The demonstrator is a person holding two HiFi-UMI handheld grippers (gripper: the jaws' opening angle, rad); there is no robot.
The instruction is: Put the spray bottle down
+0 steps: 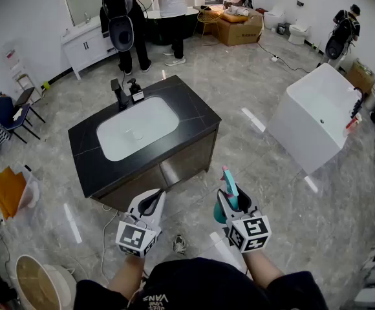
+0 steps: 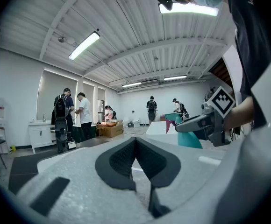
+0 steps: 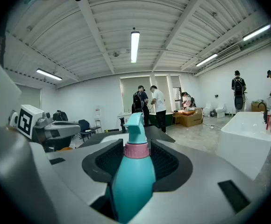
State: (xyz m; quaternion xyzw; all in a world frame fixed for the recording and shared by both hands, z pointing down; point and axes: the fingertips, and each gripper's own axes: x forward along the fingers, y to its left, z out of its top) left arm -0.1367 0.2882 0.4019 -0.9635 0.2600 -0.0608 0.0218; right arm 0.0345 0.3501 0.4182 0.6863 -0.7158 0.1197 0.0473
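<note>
- Right gripper (image 1: 231, 197): the fingers are clamped on the bottle (image 3: 133, 176), with one pad on each side of its teal body.
- Bottle: it is held in the air over the floor (image 1: 284, 199), near the vanity (image 1: 194, 118) and not touching it. The pink collar sits between the pads, and the spray head projects past the fingertips.
- Left gripper (image 1: 152, 201): the fingers are together, tips touching, with nothing between them. It is held beside the right gripper, apart from it and at about the same height.
- Vanity: it has a black top and a white basin (image 1: 136, 131). A faucet (image 1: 118, 93) stands at the far rim of the basin.
- Tub (image 1: 317, 118): it is white, stands on the floor to the right, and is well apart from both grippers.
</note>
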